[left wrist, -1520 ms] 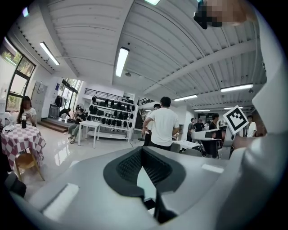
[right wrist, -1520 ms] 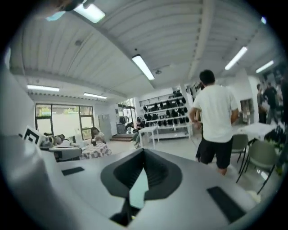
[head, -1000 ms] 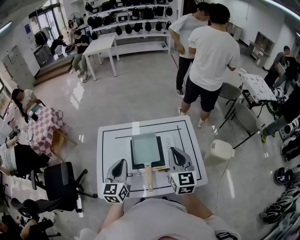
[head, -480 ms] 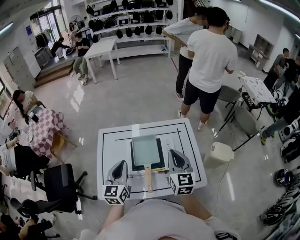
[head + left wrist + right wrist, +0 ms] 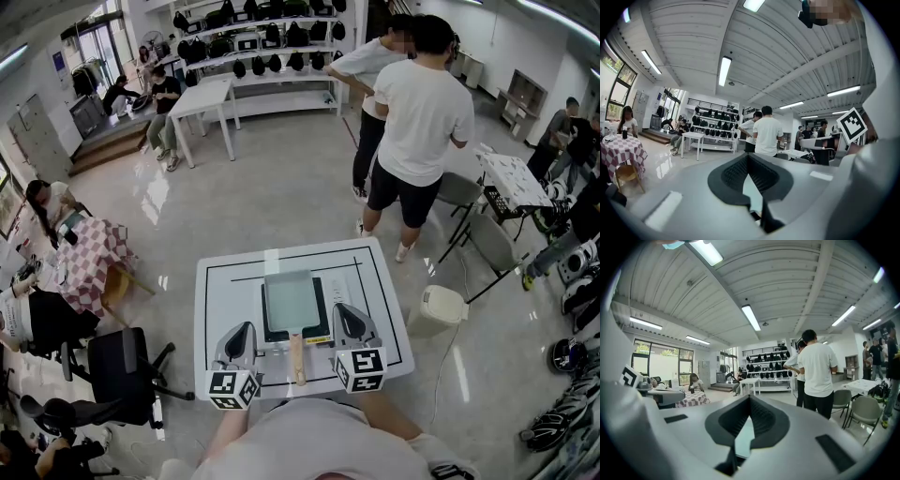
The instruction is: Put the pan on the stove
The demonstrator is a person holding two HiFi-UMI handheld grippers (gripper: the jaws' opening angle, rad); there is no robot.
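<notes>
A rectangular grey pan (image 5: 290, 298) sits on the black stove (image 5: 322, 324) in the middle of the white table (image 5: 375, 281). Its wooden handle (image 5: 297, 356) points toward me. My left gripper (image 5: 240, 328) rests on the table left of the handle, shut and holding nothing. My right gripper (image 5: 343, 311) sits at the stove's right front corner, also shut and empty. In the left gripper view the left gripper (image 5: 749, 161) points out over the room, and in the right gripper view the right gripper (image 5: 750, 404) does the same. Neither touches the pan.
Two people (image 5: 422, 112) stand just beyond the table's far right. A white bin (image 5: 441, 300) stands at the table's right side. A black office chair (image 5: 122, 366) is at its left, with a checkered table (image 5: 89, 258) behind.
My right gripper has edged slightly left, closer to the stove. The pan and the left gripper have stayed where they were.
</notes>
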